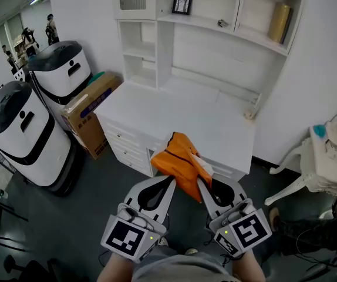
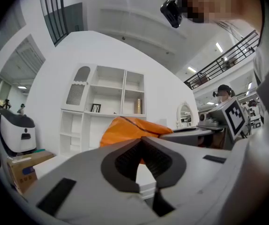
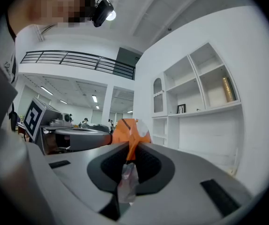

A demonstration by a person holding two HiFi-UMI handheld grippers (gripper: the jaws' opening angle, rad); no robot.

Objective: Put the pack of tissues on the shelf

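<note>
The pack [image 1: 180, 157] is orange, crumpled, and held up in the air between the two grippers. It hangs over the front edge of the desk [image 1: 204, 116] and does not rest on it.

The right gripper [image 1: 202, 184] comes in from 5 o'clock of the pack. Its jaws are closed on a thin twist of the wrapper, and clear and orange film runs down between the pads in the right gripper view.

The left gripper [image 1: 169, 182] comes in from 7 o'clock. Its jaws are drawn together at the tips against the pack's lower edge, and a sliver of orange shows in the gap between the pads. The two grippers lie close side by side, angled inward so their tips nearly meet under the pack.

At 12 o'clock of the pack the white desk top stretches away, mostly bare. A small pale object sits near its far right edge, too small to identify.

Beyond the desk, against the wall, rises the white shelf [image 1: 204, 22] unit with open compartments. A small dark frame [image 1: 182, 3] stands upright on the middle shelf board. A gold roll [image 1: 280, 21] stands in the compartment at 1 o'clock.

At 10 o'clock a cardboard box [image 1: 86, 113] leans against the desk's left side. Two white domed machines [image 1: 60, 69] stand on the floor beside it.

At 3 o'clock a white table [image 1: 321, 169] with curved legs stands apart from the desk.
</note>
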